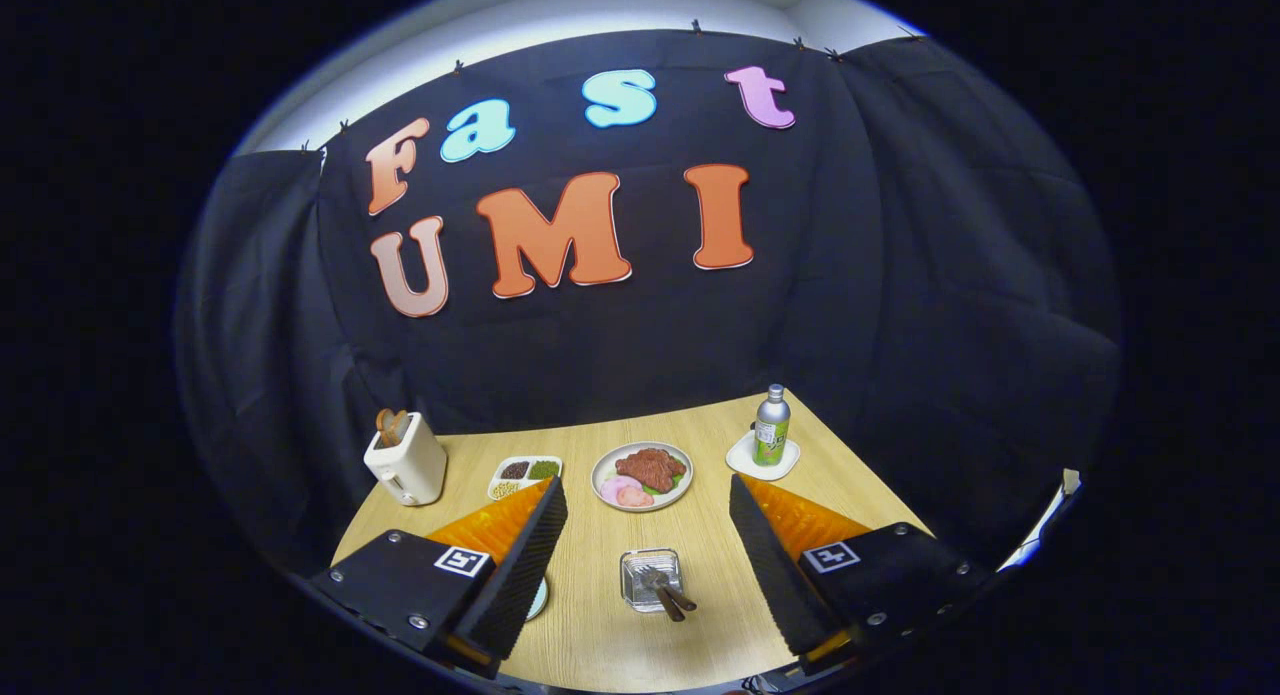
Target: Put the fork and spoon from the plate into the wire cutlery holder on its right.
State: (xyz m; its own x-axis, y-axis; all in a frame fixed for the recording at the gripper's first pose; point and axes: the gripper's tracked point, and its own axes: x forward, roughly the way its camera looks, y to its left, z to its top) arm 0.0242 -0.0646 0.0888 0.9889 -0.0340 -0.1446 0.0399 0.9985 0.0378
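The gripper (648,495) jaws stand wide apart, holding nothing. Between them on the worktop (600,635), the wire cutlery holder (650,578) holds fork and spoon (668,595), hard to tell apart. The left finger hides most of a plate (538,600).

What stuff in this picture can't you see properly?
- Plate near the left finger: that finger covers most of it, so what lies on it is hidden, gripper view.
- Wire cutlery holder, between the open gripper fingers: two handles stick out, too small to tell fork from spoon.
- Compartment tray: its food is too small to name.
- Bottle: label too small to make out.
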